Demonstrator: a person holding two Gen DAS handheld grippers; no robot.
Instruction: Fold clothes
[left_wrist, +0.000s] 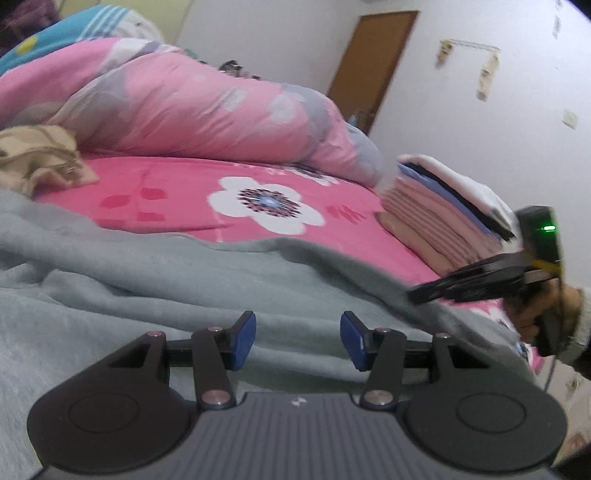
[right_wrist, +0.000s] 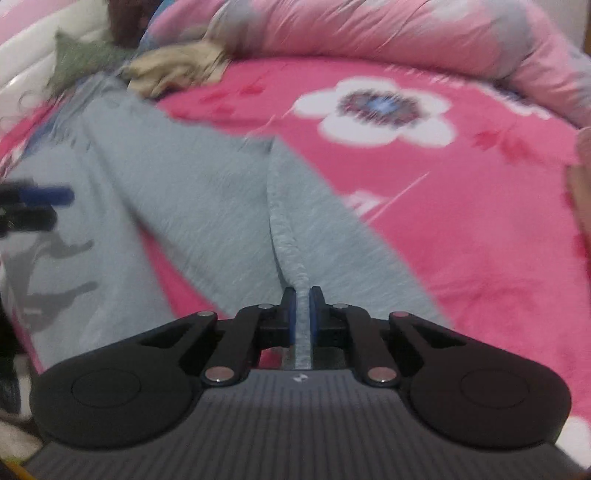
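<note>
The right gripper (right_wrist: 303, 308) is clamped on a seamed edge of the grey garment (right_wrist: 207, 192), which is spread across the pink flowered bedsheet (right_wrist: 461, 229). The left gripper (left_wrist: 297, 338) hangs above the same cloth with its blue pads (left_wrist: 244, 338) apart and nothing between them. Only the left view shows the stack of folded clothes (left_wrist: 439, 218) near the bed's edge, the brown door (left_wrist: 373, 66) and the white wall. Both views show the rumpled pink quilt (right_wrist: 406, 33) and a beige garment (right_wrist: 177, 70). No writing can be read.
</note>
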